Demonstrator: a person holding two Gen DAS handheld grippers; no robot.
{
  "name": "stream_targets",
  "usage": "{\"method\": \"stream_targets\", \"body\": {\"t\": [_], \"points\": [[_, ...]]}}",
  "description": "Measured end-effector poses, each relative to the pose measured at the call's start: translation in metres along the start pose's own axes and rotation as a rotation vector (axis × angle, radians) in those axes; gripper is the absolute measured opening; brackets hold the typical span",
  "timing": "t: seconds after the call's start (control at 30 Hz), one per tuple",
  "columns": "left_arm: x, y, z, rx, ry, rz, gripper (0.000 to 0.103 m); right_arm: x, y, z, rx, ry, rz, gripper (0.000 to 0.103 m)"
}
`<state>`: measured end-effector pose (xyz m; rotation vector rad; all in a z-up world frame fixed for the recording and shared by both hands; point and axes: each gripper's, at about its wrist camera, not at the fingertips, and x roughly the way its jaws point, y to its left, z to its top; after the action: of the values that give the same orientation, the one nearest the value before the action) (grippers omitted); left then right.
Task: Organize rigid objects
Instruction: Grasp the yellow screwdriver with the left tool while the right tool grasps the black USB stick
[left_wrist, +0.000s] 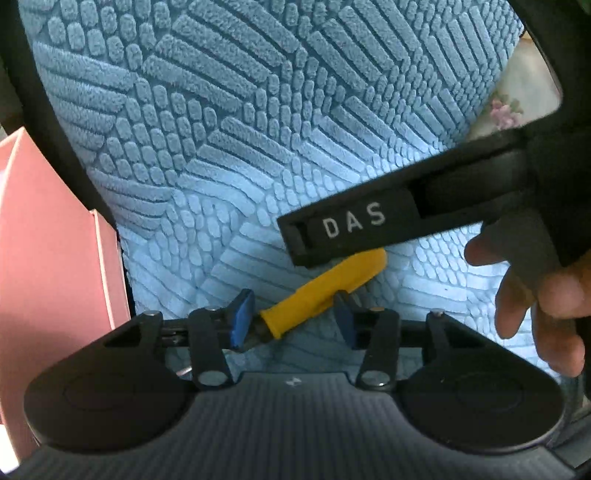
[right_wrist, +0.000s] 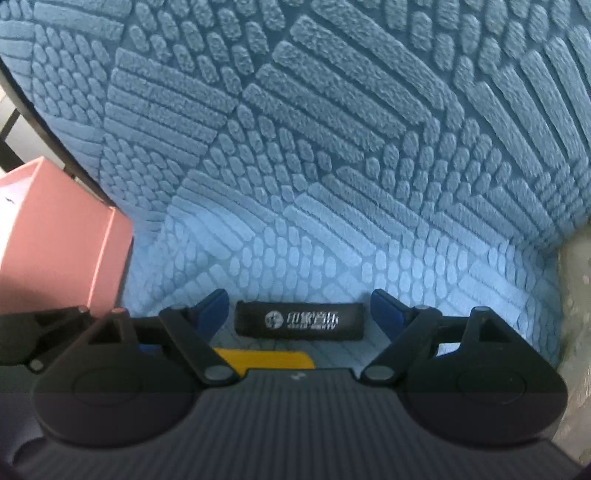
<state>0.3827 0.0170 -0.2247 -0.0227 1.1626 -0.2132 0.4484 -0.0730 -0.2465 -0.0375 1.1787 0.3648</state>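
**A:** What sat nearest in the left wrist view?

**B:** The left tongs (left_wrist: 291, 323), with their blue pads (left_wrist: 242, 319) apart. Between them lay a yellow-handled tool (left_wrist: 321, 288), slanting from the near left up to the far right. Its dark metal end sat close to the left pad; whether either pad touched it, I could not tell.

**A:** And just beyond that?

**B:** A black bar of the other tool, printed "DAS" (left_wrist: 354, 221), crossed above the far tip of the yellow handle. A bare hand (left_wrist: 535, 295) gripped that tool at the right edge.

**A:** What did everything rest on?

**B:** A blue mat (left_wrist: 258, 129) with raised ribs and pebbled patches, stretching far back. A pink box (left_wrist: 55, 258) stood at the left, beside the mat.

**A:** Now the right wrist view, near first.

**B:** The right tongs (right_wrist: 299, 314) stood wide apart, holding nothing. Close under the camera a strip of the yellow-handled tool (right_wrist: 266, 360) showed. Slightly farther, between the blue pads (right_wrist: 212, 308) but touching neither, lay a small black case (right_wrist: 301, 319) with white printing, flat on the blue mat (right_wrist: 295, 147).

**A:** Anything at the sides?

**B:** The pink box (right_wrist: 62, 240) at the left, and a pale speckled floor (right_wrist: 576, 295) at the right.
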Motion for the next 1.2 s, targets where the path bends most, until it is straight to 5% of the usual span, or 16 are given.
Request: {"method": "stream_targets", "body": {"t": [0.27, 0.67, 0.8, 1.2], "points": [[-0.002, 0.001, -0.006, -0.036, 0.002, 0.001, 0.046, 0.016, 0.021, -0.005, -0.107, 0.006, -0.055, 0.087], [-0.016, -0.001, -0.025, -0.116, -0.009, -0.027, 0.033, 0.012, 0.014, -0.016, -0.078, -0.003, -0.042, 0.082], [-0.021, -0.008, -0.031, -0.129, -0.016, -0.043, 0.018, 0.001, -0.003, -0.015, -0.018, -0.034, -0.076, 0.049], [-0.02, -0.011, -0.033, -0.133, -0.031, -0.053, 0.014, -0.002, -0.038, -0.014, 0.039, -0.022, -0.027, 0.055]]}}
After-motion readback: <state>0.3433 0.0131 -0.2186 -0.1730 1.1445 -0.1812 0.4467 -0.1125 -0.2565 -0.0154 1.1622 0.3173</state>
